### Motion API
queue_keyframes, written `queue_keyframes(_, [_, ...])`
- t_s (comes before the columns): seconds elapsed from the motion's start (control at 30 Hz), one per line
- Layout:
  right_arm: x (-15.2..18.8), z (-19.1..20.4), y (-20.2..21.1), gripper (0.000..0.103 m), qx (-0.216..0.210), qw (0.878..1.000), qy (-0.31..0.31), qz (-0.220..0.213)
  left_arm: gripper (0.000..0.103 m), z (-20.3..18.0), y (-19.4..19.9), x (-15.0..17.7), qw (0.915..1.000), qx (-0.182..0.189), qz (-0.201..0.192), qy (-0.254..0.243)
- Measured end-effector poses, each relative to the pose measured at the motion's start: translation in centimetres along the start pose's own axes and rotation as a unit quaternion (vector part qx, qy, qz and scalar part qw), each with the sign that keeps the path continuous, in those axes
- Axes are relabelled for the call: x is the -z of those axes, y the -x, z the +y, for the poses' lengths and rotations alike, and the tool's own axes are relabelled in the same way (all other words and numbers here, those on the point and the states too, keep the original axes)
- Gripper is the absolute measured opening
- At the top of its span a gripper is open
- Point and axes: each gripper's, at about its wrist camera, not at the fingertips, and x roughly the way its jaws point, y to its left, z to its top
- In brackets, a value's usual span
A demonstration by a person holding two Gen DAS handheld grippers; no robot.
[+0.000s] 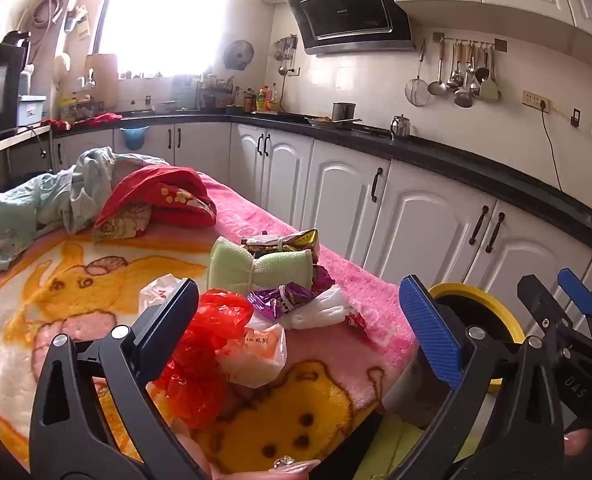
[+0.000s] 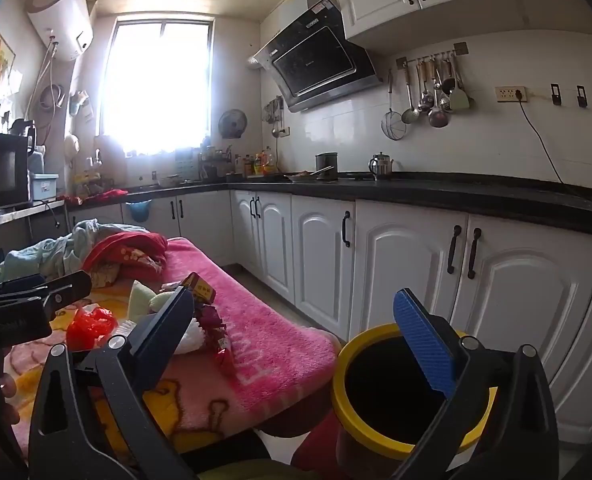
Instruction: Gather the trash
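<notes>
Trash lies in a heap on the blanket-covered table [image 1: 36,280]: a red plastic bag [image 1: 212,332], a printed white bag [image 1: 256,356], a purple wrapper [image 1: 284,300], white foam netting [image 1: 320,312], a tied green sponge [image 1: 256,268] and a gold snack packet [image 1: 288,242]. My left gripper [image 1: 300,286] hovers open just in front of the heap and holds nothing. A yellow-rimmed bin [image 2: 360,432] stands off the table's right end. My right gripper [image 2: 294,300] is open and empty, with its blue pad above the bin's mouth. The red bag [image 2: 90,326] and the netting [image 2: 194,338] also show there.
A pile of red and pale blue clothes [image 1: 96,196] covers the table's far end. White cabinets [image 2: 396,264] under a black counter run along the right, with a narrow floor strip between them and the table. The right gripper [image 1: 556,292] hangs beside the bin [image 1: 476,292].
</notes>
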Motion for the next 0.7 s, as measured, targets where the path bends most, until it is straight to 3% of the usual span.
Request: queue_keyframes(0.7, [-0.05, -0.11, -0.05, 0.097, -0.001, 1.0, -0.005, 0.002, 0.092, -0.27, 0.49, -0.39, 1.0, 0.005, -0.007, 0.0])
